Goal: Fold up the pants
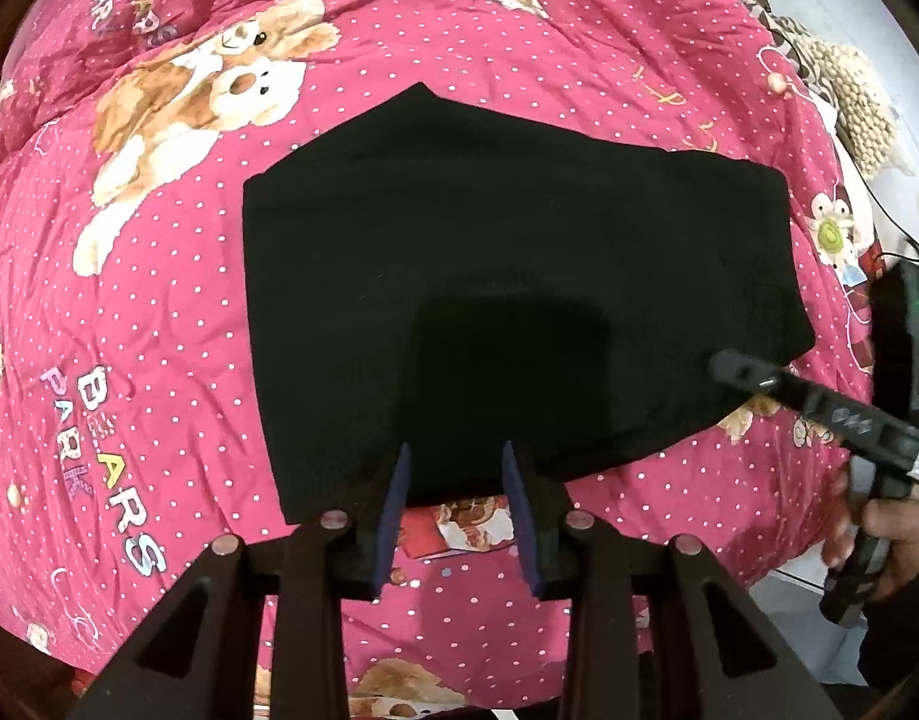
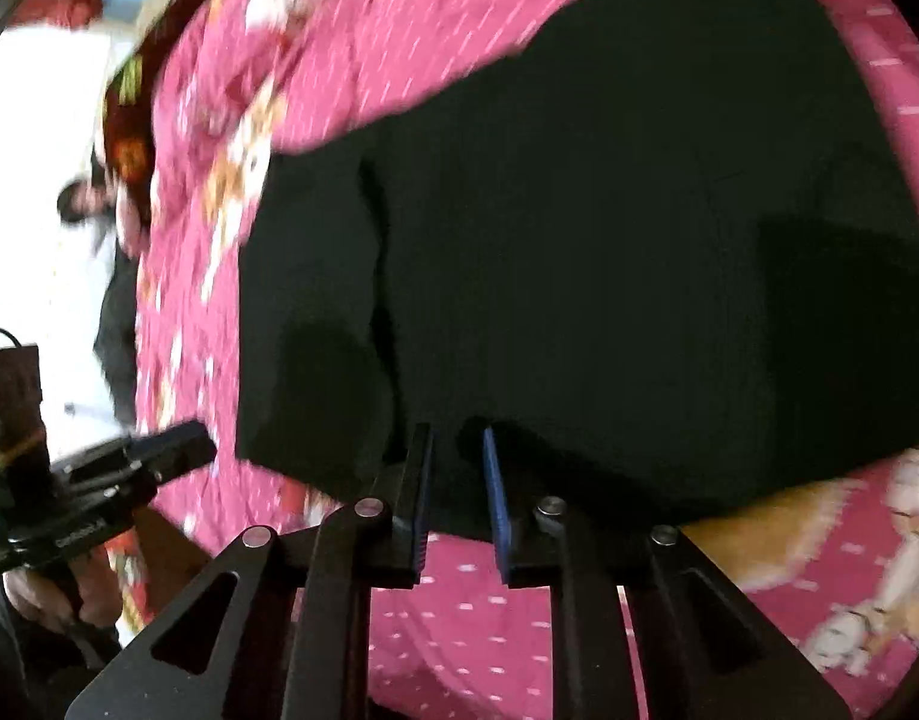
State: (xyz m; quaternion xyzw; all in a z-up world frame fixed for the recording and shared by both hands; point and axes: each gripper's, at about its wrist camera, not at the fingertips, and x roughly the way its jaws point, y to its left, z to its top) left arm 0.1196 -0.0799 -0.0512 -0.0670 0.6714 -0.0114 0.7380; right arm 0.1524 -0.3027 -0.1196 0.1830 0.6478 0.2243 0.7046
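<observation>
Left wrist: black pants point(image 1: 507, 300) folded flat on pink quilt point(image 1: 159, 300), left tool point(image 1: 456, 450) parted above near hem, right tool point(image 1: 729, 367) at right corner (spread unclear); right wrist, blurred: right tool point(image 2: 456, 435) parted over pants point(image 2: 609, 270).

Pants point(image 1: 519, 300) were matt black knit cloth, soft-looking. Pink bedspread point(image 1: 159, 300) was thin printed cotton, a bit crinkly. Left tool point(image 1: 453, 480) was matt black plastic, shiny metal rivets.
</observation>
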